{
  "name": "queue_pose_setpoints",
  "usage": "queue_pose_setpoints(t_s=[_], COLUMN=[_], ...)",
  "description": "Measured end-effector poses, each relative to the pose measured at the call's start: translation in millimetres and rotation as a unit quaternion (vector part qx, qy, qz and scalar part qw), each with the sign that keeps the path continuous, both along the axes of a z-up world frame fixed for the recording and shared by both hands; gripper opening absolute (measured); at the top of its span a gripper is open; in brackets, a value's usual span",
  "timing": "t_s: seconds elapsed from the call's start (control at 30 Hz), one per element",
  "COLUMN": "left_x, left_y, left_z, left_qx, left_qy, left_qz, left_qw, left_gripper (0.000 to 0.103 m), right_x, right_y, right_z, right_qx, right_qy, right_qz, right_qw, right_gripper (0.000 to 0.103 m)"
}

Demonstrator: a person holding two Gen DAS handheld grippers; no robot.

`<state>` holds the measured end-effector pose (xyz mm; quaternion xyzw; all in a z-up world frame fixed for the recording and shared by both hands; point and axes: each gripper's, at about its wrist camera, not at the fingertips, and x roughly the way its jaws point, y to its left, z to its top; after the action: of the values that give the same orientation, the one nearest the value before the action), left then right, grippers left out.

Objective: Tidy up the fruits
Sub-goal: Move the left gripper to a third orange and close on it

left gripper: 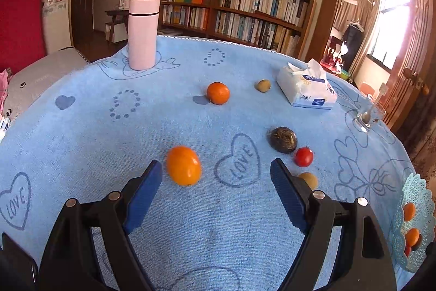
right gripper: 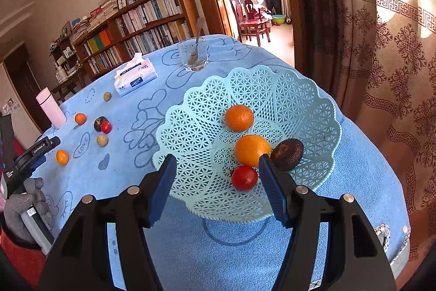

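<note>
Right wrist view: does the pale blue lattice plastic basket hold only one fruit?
No: the pale blue lattice plastic basket holds four fruits: two oranges, a red tomato and a dark brown fruit.

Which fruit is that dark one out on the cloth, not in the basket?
Start at the white tissue pack on the blue tablecloth. Nearer the camera lies the dark fruit, touching a small red tomato. It alone there is brown-black, rough and flattened.

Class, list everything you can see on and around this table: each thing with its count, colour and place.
Towel: one, blue, covering the table.
Basket: one, pale blue lattice, right end.
Fruits in basket: two oranges, one tomato, one dark fruit.
Loose fruits: two oranges, one tomato, one dark fruit, two small tan fruits.
Flask: one, pink, far left.
Tissue pack: one, white.
Glass: one, clear, holding a spoon.
Left hand-held gripper: open.
Right hand-held gripper: open, over the basket.
</note>
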<state>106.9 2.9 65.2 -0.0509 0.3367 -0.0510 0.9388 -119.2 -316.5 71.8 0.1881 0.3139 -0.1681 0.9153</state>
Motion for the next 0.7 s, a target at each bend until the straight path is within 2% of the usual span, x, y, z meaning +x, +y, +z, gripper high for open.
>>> queue_pose_setpoints(t_s=[0.17,0.33,0.37,0.5,0.53,0.57,0.7], left_x=[18,32,34,44,43,42,36], left_y=[20,31,31,35,36,37,41], left_z=[-10,-25,-28,-46,-45,-43,-43], left_qx=[0.007,-0.008,-0.013,-0.034,-0.039,-0.048,-0.063], left_qy=[0.011,0.039,0.046,0.081,0.077,0.073,0.067], left_qz=[0.028,0.024,0.021,0.009,0.009,0.005,0.013], left_qw=[0.9995,0.9989,0.9986,0.9961,0.9962,0.9962,0.9957], left_gripper=[0.081,0.08,0.078,0.048,0.047,0.038,0.037], right_x=[9,19,22,35,39,44,72], right_y=[12,24,27,39,42,46,65], right_z=[-1,-1,-1,0,1,2,6], right_qx=[-0.004,-0.007,-0.008,-0.013,-0.013,-0.011,-0.004], right_qy=[0.008,0.016,0.017,0.023,0.024,0.025,0.029], right_qz=[0.016,0.03,0.034,0.052,0.06,0.068,0.112], right_qw=[1.0,0.999,0.999,0.998,0.998,0.997,0.993], right_gripper=[0.064,0.064,0.064,0.064,0.064,0.064,0.064])
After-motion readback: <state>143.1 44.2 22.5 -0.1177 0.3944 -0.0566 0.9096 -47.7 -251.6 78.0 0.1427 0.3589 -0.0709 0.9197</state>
